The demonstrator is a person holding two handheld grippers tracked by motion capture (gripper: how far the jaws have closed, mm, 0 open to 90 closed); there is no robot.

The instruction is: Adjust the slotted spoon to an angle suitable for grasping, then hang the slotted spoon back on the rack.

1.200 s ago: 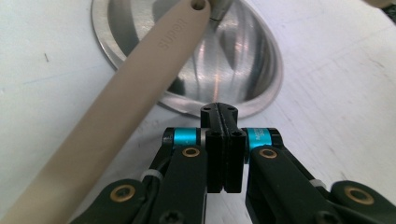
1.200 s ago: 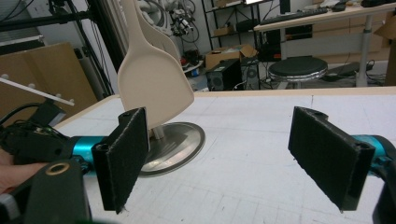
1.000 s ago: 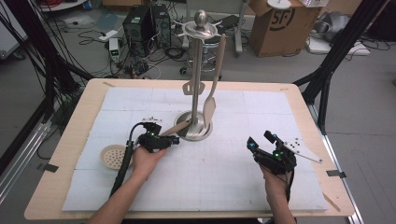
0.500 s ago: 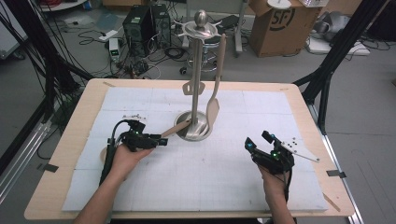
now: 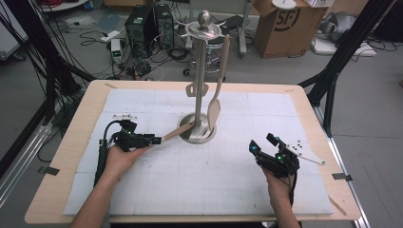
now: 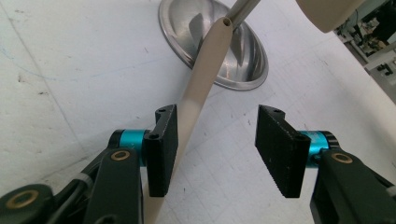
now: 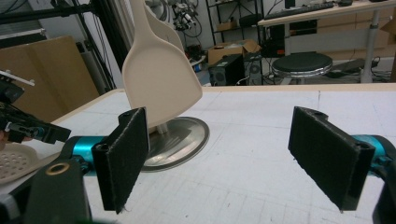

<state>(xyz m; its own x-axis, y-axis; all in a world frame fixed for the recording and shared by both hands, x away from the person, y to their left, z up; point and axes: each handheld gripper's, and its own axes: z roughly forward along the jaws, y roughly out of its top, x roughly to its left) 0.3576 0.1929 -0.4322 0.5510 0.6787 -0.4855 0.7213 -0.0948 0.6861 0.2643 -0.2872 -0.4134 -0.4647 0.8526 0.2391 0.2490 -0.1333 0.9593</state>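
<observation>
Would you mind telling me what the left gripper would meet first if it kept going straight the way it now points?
Probably the round steel base of the utensil stand: the left gripper points along the beige wooden handle lying between its open jaws, whose far end rests on that base.

**Table and the items resting on it**

A light wooden table (image 5: 81, 137) carries a white gridded mat (image 5: 199, 180) that covers most of its top, leaving a bare margin on every side. The round steel base (image 5: 196, 134) of a utensil stand sits on the mat near its middle. A beige utensil handle (image 5: 176, 131) leans with its far end against this base. A perforated beige utensil head (image 7: 14, 161) lies flat on the mat.
</observation>
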